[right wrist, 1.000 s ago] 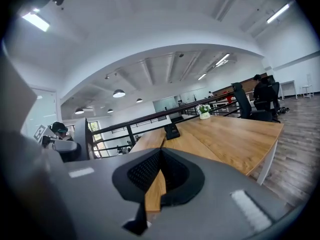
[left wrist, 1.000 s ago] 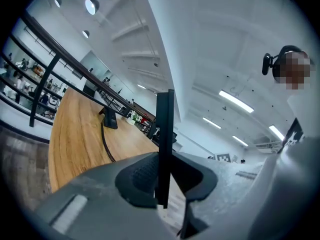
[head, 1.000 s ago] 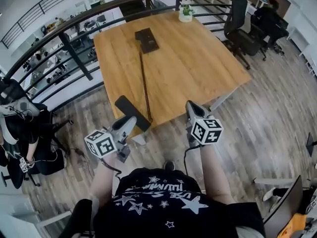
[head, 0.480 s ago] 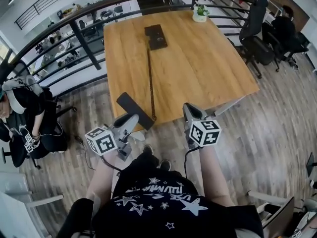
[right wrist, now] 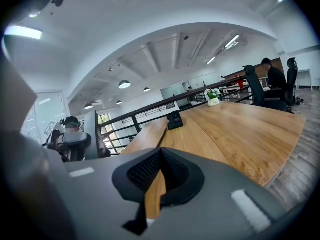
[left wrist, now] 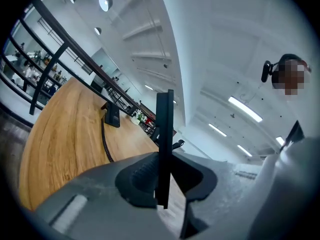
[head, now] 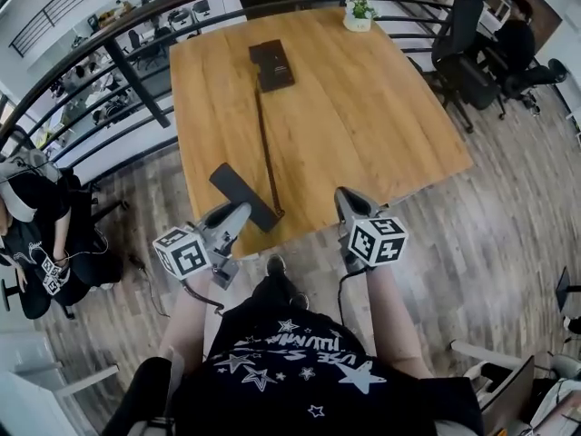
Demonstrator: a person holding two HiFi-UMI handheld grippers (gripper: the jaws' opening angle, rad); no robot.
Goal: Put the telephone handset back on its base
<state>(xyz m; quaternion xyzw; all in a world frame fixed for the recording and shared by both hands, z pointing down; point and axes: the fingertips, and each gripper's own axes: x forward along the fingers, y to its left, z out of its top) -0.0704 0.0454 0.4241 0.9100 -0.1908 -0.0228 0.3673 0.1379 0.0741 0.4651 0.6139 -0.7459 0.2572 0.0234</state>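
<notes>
Compared with a second before, the person has stepped up to the desk. Its near edge, which ran level with the tips of both grippers, now lies beneath them. The left gripper has carried the black handset forward, so the handset hangs farther in over the wood, its lower end clear of the edge rather than close to it. The right gripper now reaches out over the desk edge (before, its tip only just met that edge). A shoe has moved up from close against the shirt to just behind the grippers, between them.
</notes>
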